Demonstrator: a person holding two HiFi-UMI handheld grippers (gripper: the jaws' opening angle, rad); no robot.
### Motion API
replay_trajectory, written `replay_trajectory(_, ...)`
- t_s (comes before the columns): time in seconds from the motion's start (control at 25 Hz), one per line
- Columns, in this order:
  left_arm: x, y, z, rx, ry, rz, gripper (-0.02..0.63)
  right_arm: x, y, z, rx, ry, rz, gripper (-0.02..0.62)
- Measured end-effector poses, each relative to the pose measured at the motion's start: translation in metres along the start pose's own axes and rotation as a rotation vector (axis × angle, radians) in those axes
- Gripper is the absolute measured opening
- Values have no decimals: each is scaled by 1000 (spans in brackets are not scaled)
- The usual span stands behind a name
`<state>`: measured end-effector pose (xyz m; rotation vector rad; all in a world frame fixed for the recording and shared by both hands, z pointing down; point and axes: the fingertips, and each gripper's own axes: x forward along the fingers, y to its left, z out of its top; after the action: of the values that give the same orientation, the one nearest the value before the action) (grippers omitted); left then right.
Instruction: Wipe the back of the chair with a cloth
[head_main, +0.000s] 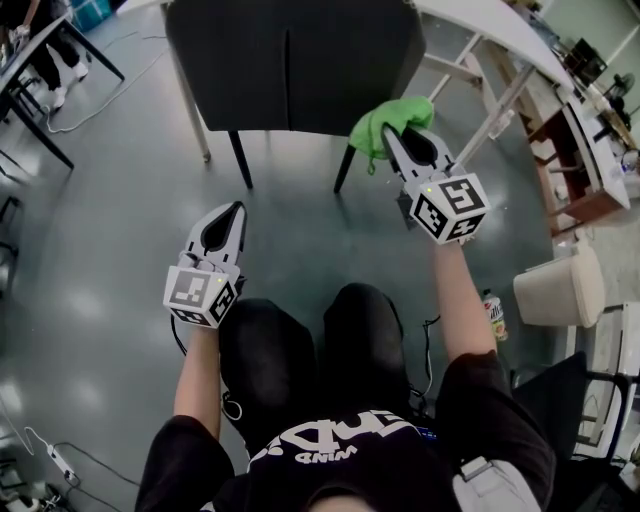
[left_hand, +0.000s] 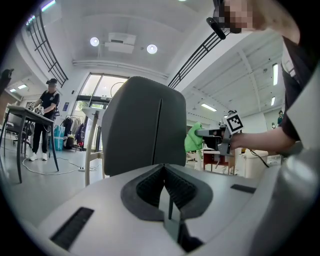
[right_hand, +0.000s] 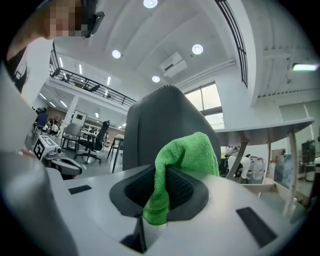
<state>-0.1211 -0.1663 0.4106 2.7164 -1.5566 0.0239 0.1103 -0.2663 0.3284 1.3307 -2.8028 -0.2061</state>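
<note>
Green cloth (head_main: 385, 118) gripped in the right tongs (head_main: 395, 135), beside the chair back (head_main: 290, 60)
The right tongs are clamped on the cloth, just off the grey back's right edge (contact unclear). The left tongs (head_main: 237, 210) are pressed together with nothing between them, short of the chair. 1 cream bin (head_main: 560, 288), contents unseen, stands on the glossy grey floor (head_main: 110, 200). A white counter (head_main: 500, 22) runs alongside.
</note>
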Motion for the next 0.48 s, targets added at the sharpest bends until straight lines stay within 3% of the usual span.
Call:
replay_trajectory(0.16, 2, 0, -2, -2, 3, -3, 0, 7, -9, -9, 20, 13, -15, 49)
replay_trajectory(0.48, 0, 4, -2, -3, 1, 1, 0, 55, 14, -12, 13, 23, 47, 49)
